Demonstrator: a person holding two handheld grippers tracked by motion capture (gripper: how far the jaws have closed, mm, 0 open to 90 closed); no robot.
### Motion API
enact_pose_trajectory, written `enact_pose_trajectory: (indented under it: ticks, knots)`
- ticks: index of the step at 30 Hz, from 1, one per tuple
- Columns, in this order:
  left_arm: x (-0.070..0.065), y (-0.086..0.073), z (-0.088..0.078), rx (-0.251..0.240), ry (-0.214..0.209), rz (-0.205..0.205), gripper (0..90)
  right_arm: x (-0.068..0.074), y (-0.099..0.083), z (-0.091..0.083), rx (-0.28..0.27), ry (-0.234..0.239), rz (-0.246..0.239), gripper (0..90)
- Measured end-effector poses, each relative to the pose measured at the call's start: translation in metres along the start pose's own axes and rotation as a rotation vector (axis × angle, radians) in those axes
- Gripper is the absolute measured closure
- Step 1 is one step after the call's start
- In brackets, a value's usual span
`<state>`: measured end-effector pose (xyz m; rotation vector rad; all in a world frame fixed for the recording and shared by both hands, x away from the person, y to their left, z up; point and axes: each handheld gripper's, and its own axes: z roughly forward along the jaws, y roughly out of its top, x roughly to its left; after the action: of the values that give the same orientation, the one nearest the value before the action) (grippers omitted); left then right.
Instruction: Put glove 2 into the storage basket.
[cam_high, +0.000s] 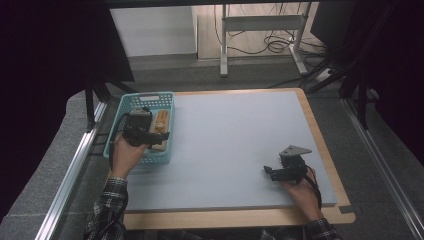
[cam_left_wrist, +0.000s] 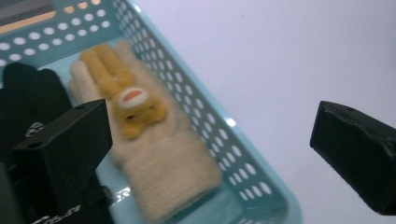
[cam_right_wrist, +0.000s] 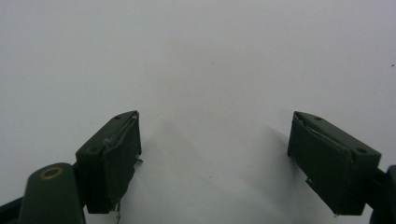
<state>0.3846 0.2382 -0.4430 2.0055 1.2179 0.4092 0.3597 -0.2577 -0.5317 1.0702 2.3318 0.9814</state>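
The left claw (cam_left_wrist: 210, 154) is seen spread wide and empty over the blue basket (cam_left_wrist: 243, 168), where the cream glove (cam_left_wrist: 163, 158) lies beside a black glove (cam_left_wrist: 28, 93), so placing is judged finished and withdrawing is called for, while the right claw (cam_right_wrist: 215, 163) is held spread on the tabletop (cam_high: 235, 145).

I see the basket (cam_high: 131, 102) at the mat's (cam_high: 235, 135) far left corner, a glove (cam_left_wrist: 159, 154) lying inside it with a second glove (cam_left_wrist: 28, 93) just beside that one.
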Motion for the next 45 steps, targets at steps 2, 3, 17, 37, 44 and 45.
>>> enact_pose_trajectory:
  ticks: [2,3,17,37,44,45]
  knots:
    - [-0.005,0.0,0.001,-0.006,-0.009,0.011,0.0,0.0,0.0,0.0,0.0,0.0,0.001,17.0]
    - [-0.008,0.0,0.001,-0.01,-0.013,0.018,0.0,0.0,0.0,0.0,0.0,0.0,0.001,16.9]
    - [-0.047,0.0,0.011,-0.023,-0.073,0.102,0.0,0.0,0.0,0.0,0.0,0.0,0.0,17.0]
    - [-0.11,-0.005,0.044,-0.047,-0.212,0.182,0.0,0.0,0.0,0.0,-0.001,0.0,0.001,16.9]
    - [-0.133,-0.013,0.057,-0.056,-0.258,0.209,0.0,0.0,0.0,0.0,0.0,0.0,0.001,17.0]
    - [-0.136,-0.014,0.059,-0.055,-0.265,0.213,0.0,0.0,0.0,0.0,0.0,0.0,0.0,17.0]
